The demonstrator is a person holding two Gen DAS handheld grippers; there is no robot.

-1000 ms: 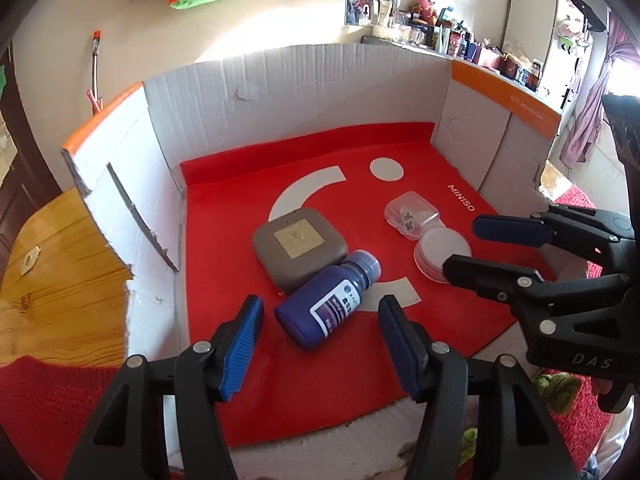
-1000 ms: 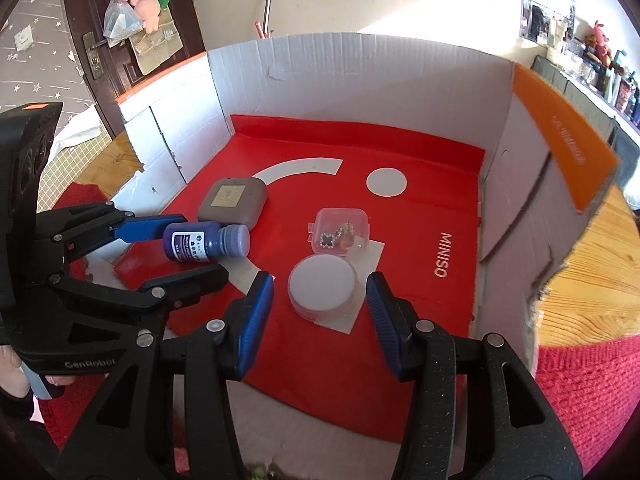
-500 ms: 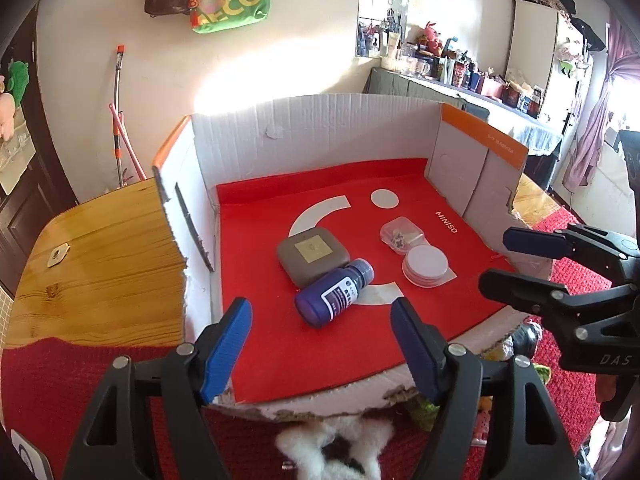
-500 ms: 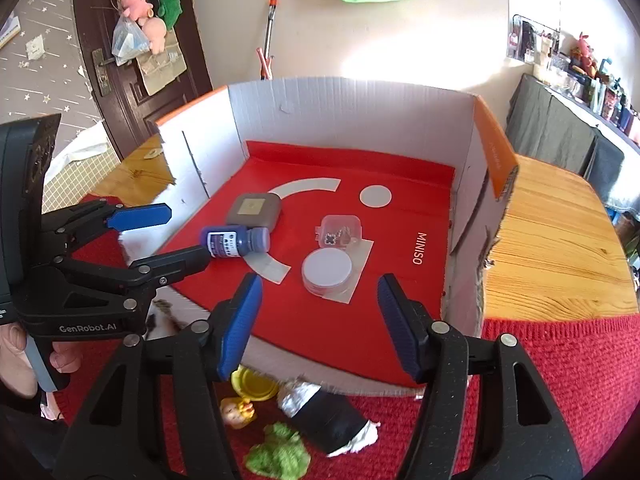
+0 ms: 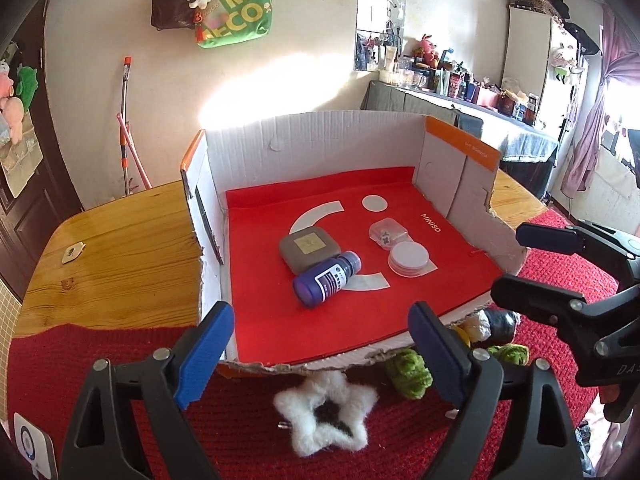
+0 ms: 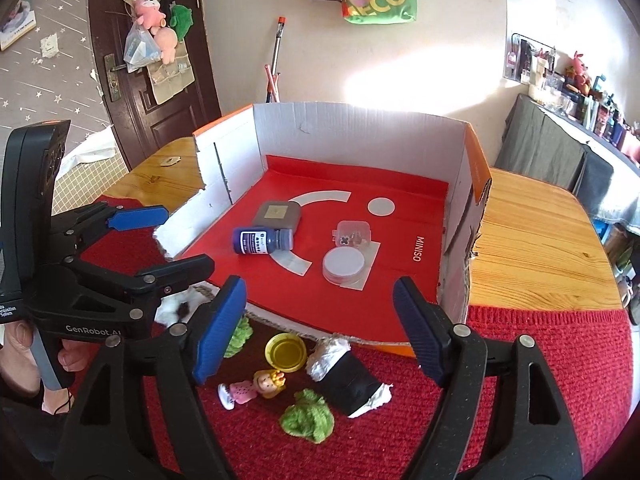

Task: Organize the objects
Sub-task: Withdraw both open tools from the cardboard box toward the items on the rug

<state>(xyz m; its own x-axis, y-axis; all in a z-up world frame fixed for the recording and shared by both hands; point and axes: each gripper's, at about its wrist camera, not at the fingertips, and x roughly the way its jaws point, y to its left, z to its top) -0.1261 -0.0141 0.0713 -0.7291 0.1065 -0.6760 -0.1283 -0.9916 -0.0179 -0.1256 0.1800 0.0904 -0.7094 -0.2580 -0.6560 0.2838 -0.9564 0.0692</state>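
- In the box (image 5: pixel 328 148): bottle (image 5: pixel 326 278), grey case (image 5: pixel 309 249), clear case (image 5: pixel 387 231), white lid (image 5: pixel 409 258).
- Left for you, on the red cloth (image 6: pixel 532 364) at its front edge: star (image 5: pixel 326 414), doll (image 6: pixel 256 390), yellow cap (image 6: pixel 286 351), green tufts (image 6: pixel 307 420).
- Your left gripper (image 5: pixel 322 354) and right gripper (image 6: pixel 320 326): jaws opening, empty.

A lived-in home room: wooden table (image 5: pixel 112 264), hanging tote bag (image 5: pixel 236 4), cluttered dresser (image 5: pixel 472 96).

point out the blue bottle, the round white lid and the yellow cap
blue bottle (image 6: pixel 258 241), right wrist view, on its label
round white lid (image 6: pixel 345 266), right wrist view, centre of its top
yellow cap (image 6: pixel 286 351), right wrist view, on its inner face
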